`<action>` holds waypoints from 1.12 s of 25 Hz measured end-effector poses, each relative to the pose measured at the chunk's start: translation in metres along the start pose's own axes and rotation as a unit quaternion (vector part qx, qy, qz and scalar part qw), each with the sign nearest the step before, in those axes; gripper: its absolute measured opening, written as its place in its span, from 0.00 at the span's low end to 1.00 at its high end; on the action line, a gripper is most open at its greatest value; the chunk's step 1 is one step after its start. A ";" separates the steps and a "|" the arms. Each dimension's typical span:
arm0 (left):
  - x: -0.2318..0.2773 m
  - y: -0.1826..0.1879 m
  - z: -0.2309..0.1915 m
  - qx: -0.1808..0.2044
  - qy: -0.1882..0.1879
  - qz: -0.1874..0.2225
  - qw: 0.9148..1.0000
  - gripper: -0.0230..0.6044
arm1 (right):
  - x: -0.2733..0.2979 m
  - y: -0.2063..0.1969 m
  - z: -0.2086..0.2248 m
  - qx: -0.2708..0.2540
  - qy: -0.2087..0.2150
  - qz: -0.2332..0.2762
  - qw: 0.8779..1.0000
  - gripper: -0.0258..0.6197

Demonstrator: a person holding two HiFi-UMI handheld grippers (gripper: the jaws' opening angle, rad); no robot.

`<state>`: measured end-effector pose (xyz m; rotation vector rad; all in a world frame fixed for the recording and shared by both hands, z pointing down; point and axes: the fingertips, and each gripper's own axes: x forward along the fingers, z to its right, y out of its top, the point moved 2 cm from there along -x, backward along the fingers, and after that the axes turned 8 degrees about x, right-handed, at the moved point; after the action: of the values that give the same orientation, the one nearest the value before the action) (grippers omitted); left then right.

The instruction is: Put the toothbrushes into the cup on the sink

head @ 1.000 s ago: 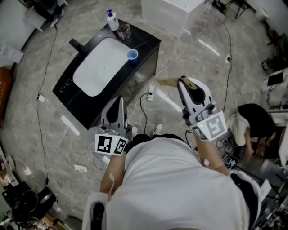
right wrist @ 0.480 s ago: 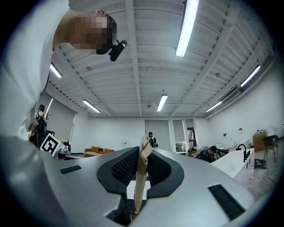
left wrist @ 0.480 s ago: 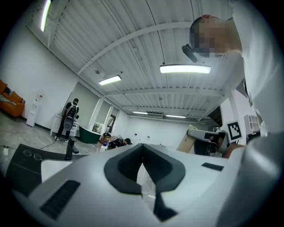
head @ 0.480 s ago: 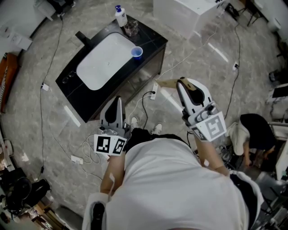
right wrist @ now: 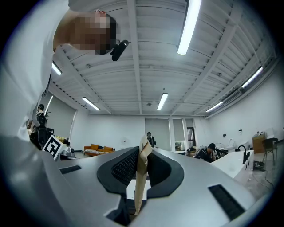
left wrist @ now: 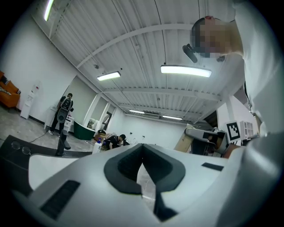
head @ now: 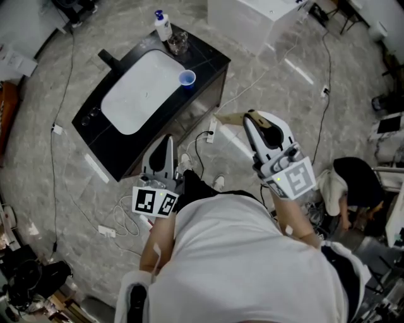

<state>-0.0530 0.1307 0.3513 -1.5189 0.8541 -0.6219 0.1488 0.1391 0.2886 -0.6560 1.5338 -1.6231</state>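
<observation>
A small blue cup [head: 186,77] stands on the black counter [head: 208,60] at the right rim of the white sink [head: 139,91], well ahead of both grippers. My right gripper [head: 250,117] is raised at chest height and shut on a flat tan strip [head: 230,117] that sticks out to the left. Seen in the right gripper view, the tan strip [right wrist: 141,177] stands on edge, pinched between the dark pads of the right gripper [right wrist: 141,165]. My left gripper [head: 165,144] points toward the counter, shut and holding nothing; the left gripper view [left wrist: 143,156] shows its pads meeting.
A soap bottle [head: 163,25] and a clear glass [head: 177,43] stand at the counter's far corner, and a black faucet [head: 107,61] at the sink's left. Cables and a power strip [head: 212,130] lie on the floor by my feet. A white block [head: 252,19] stands beyond. A person [head: 350,176] crouches at right.
Only the head view sways a little, so the sink shifts slightly in the picture. Both grippers keep their pose, and the right one still pinches the tan strip.
</observation>
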 end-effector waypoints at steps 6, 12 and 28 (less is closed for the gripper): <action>0.020 0.005 -0.032 -0.004 -0.009 0.003 1.000 0.04 | 0.035 -0.004 0.003 -0.001 -0.006 -0.010 1.000 0.14; 0.047 0.006 -0.078 -0.009 -0.029 0.000 1.000 0.04 | 0.088 -0.008 0.005 -0.010 -0.016 -0.016 1.000 0.14; 0.110 -0.004 -0.165 -0.029 -0.095 -0.009 0.995 0.04 | 0.182 -0.002 0.013 -0.055 -0.079 -0.030 0.995 0.14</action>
<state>-0.1196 -0.0560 0.3671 -1.6117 0.7191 -0.4598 0.0586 -0.0180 0.2659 -0.8760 1.5082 -1.5003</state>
